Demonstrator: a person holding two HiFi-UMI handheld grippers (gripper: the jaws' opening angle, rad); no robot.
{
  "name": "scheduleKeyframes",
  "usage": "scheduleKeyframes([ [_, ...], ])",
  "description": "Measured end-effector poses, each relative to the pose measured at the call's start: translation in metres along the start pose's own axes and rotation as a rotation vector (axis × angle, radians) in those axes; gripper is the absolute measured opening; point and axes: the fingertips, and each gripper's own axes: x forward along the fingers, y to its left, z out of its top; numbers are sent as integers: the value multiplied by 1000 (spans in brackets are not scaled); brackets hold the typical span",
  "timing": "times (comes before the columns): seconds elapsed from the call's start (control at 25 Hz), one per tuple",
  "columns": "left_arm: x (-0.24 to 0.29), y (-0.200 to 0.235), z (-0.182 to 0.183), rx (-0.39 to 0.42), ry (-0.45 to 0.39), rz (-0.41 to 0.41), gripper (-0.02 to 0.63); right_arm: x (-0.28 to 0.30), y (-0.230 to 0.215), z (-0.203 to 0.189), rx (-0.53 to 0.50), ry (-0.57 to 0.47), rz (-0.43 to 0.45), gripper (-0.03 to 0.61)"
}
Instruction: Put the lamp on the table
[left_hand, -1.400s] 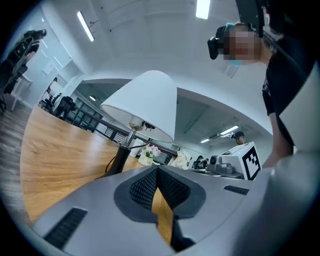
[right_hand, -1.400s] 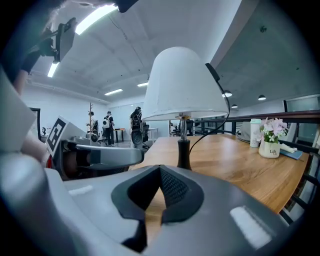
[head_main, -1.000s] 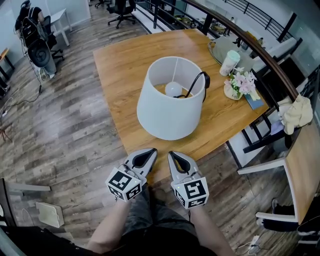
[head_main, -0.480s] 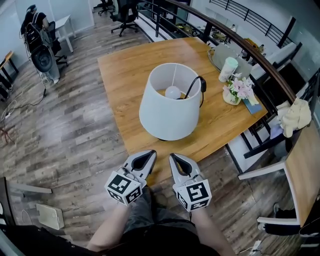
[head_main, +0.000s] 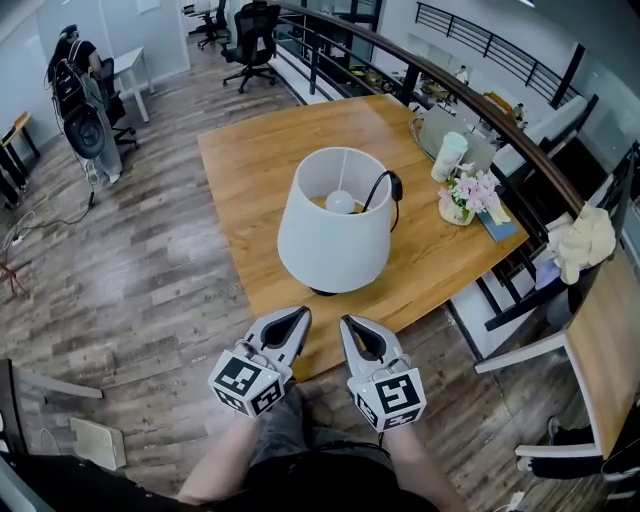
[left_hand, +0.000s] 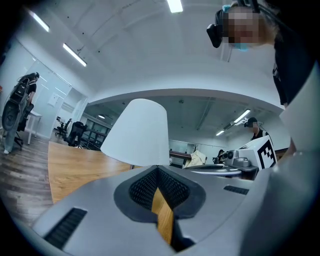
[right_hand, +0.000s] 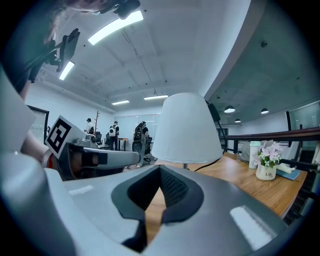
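Note:
A lamp with a white cone shade (head_main: 335, 225) stands upright on the wooden table (head_main: 260, 150), near its front edge. Its bulb (head_main: 341, 203) shows through the open top, and a black cord (head_main: 383, 188) hangs over the rim. My left gripper (head_main: 297, 316) and right gripper (head_main: 350, 324) sit side by side just in front of the table edge, short of the lamp and apart from it. Both are shut with nothing in them. The left gripper view shows the shade (left_hand: 137, 132) ahead beyond the closed jaws, as does the right gripper view (right_hand: 187, 127).
A pot of pink flowers (head_main: 466, 195), a pale cup (head_main: 449, 155) and a tray (head_main: 432, 128) sit at the table's right side by a dark railing (head_main: 500, 105). A wooden chair (head_main: 590, 330) stands at right. A fan (head_main: 88, 130) and office chairs stand at the back.
Both grippers have risen a little together and stay shut. The lamp has not moved on the table; it now looks slightly farther off and its foot shows under the shade.

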Motion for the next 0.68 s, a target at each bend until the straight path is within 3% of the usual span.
scheduleKeyframes([
  [0.68, 2, -20, 44, 12, -59, -43, -3, -9, 2, 47, -16, -82, 16, 6],
])
